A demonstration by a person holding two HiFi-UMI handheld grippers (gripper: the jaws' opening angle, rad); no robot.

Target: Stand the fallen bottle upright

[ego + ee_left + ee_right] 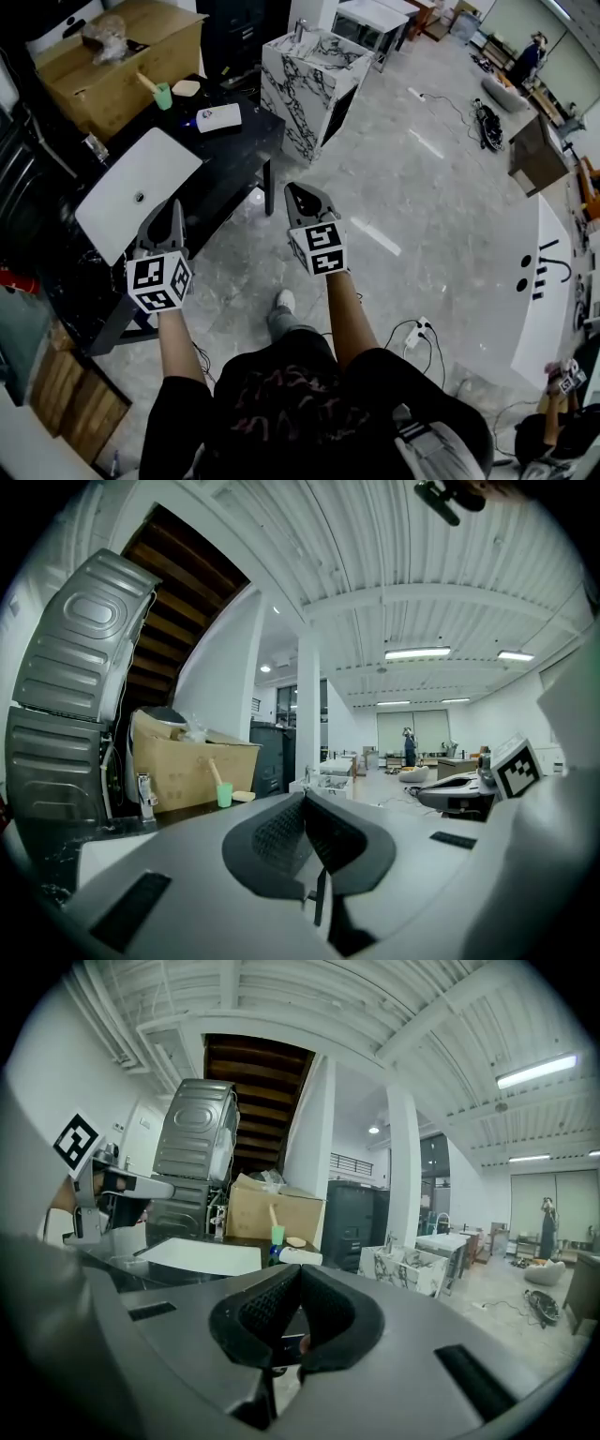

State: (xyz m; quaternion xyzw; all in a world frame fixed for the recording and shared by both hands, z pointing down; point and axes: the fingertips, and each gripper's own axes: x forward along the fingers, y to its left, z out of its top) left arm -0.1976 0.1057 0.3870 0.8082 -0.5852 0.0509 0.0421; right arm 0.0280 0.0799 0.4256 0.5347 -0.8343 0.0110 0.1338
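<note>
The white bottle [217, 118] with a blue cap lies on its side near the far end of the black table [239, 155]. In the right gripper view the bottle [300, 1256] shows just above the jaw tips, far off. My left gripper [169, 216] hovers over the table's near part beside the white sink basin [136, 192], its jaws shut on nothing. My right gripper [302, 193] is held over the floor just right of the table, also shut and empty. Both are well short of the bottle. The left gripper [305, 797] view does not show the bottle.
A green cup [163, 96] with a stick in it and a cardboard box [122, 56] stand behind the bottle. A marble-patterned cabinet [314, 80] stands right of the table. A washing machine [75, 696] rises at the left. Cables [412, 333] lie on the floor.
</note>
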